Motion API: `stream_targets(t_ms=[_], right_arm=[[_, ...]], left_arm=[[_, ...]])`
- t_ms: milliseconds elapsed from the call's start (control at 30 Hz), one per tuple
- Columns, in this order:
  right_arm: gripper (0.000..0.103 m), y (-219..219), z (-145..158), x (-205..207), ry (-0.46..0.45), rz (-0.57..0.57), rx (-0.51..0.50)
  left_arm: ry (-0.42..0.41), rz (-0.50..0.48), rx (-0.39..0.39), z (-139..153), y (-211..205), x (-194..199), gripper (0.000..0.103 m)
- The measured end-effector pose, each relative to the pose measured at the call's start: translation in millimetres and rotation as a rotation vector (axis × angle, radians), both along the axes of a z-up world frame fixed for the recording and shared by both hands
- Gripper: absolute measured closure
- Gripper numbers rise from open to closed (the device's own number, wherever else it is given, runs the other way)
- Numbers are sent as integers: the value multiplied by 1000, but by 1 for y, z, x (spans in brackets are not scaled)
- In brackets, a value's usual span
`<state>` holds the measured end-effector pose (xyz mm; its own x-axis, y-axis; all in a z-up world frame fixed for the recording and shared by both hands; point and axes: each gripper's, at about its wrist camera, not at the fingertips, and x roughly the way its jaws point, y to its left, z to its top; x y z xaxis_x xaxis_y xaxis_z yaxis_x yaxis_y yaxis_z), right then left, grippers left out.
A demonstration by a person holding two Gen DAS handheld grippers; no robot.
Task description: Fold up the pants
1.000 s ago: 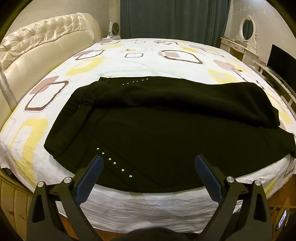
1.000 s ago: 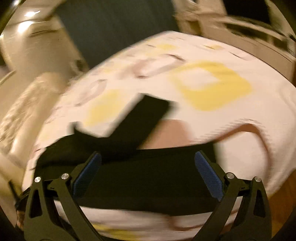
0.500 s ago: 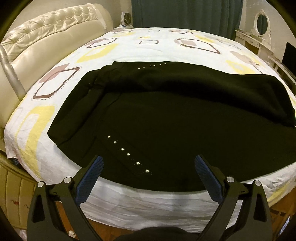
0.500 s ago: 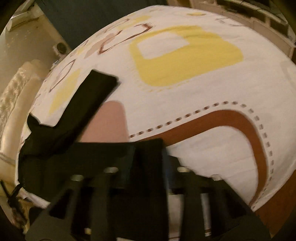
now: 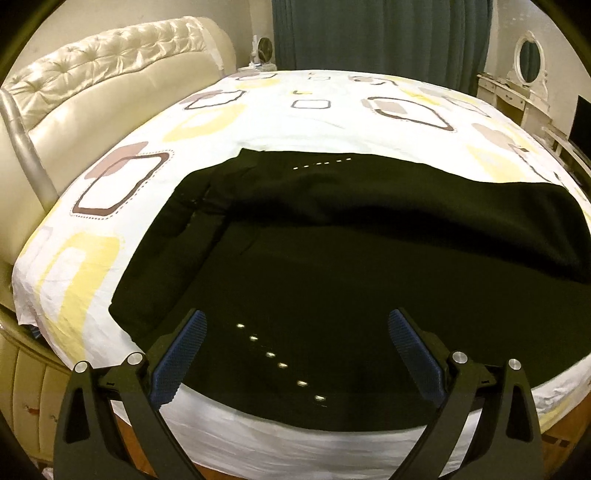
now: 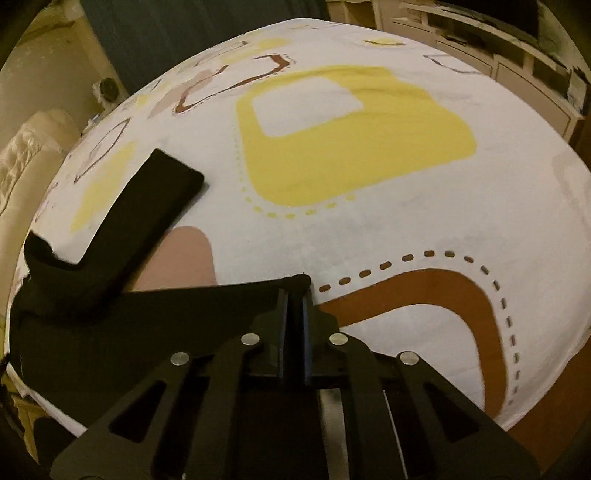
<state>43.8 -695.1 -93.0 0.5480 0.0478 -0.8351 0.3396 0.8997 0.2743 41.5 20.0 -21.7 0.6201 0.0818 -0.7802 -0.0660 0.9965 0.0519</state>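
Black pants (image 5: pixel 332 266) lie spread on the bed, waist to the left, with a row of silver studs on each side. My left gripper (image 5: pixel 295 332) is open and empty, hovering over the near edge of the pants by the near stud row. My right gripper (image 6: pixel 294 295) is shut on the hem corner of the near pant leg (image 6: pixel 166 325). In the right wrist view the other leg (image 6: pixel 147 214) lies angled away across the sheet, apart from the held one.
The round bed has a white sheet (image 5: pixel 314 107) with yellow and brown shapes. A cream tufted headboard (image 5: pixel 92 92) stands at the left. Dark curtains (image 5: pixel 369 33) and a white dressing table with mirror (image 5: pixel 528 70) are beyond. The wooden floor shows below the bed's edge.
My right gripper has closed on the near leg's hem. My left gripper has moved forward over the pants' near edge, still open.
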Motion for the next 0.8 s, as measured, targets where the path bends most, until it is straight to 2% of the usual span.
stream_targets(t_ms=[33, 67, 100, 133, 167, 200, 233, 300, 367, 467, 567, 700, 800], right_arm=[[92, -2, 1, 0, 0, -13, 19], [83, -2, 3, 1, 3, -27, 23], [77, -1, 9, 1, 8, -45, -12], [77, 4, 21, 3, 5, -57, -84], [75, 10, 31, 5, -6, -55, -120], [70, 19, 44, 9, -34, -41, -130], [65, 31, 58, 13, -76, -15, -121], [45, 61, 84, 27, -164, 55, -108], [39, 101, 105, 48, -234, 177, -61], [37, 168, 121, 90, -264, 398, 52], [36, 223, 119, 130, -235, 556, 142], [36, 285, 98, 185, -139, 678, 111], [36, 310, 79, 213, -63, 718, 79]], left_arm=[[10, -11, -13, -1, 6, 2, 5], [27, -34, -28, -1, 14, 4, 5], [39, -44, -28, -1, 19, 6, 5], [50, -55, -24, 0, 27, 8, 5], [53, -66, -22, 1, 32, 9, 5], [52, -82, -21, 5, 41, 12, 5], [47, -82, -23, 10, 49, 16, 5], [34, -73, -52, 21, 71, 28, 5], [38, -88, -93, 31, 92, 47, 5], [67, -142, -176, 38, 119, 85, 5], [103, -171, -223, 35, 137, 124, 5], [190, -174, -239, 13, 154, 186, 5], [275, -194, -310, -11, 156, 223, 5]])
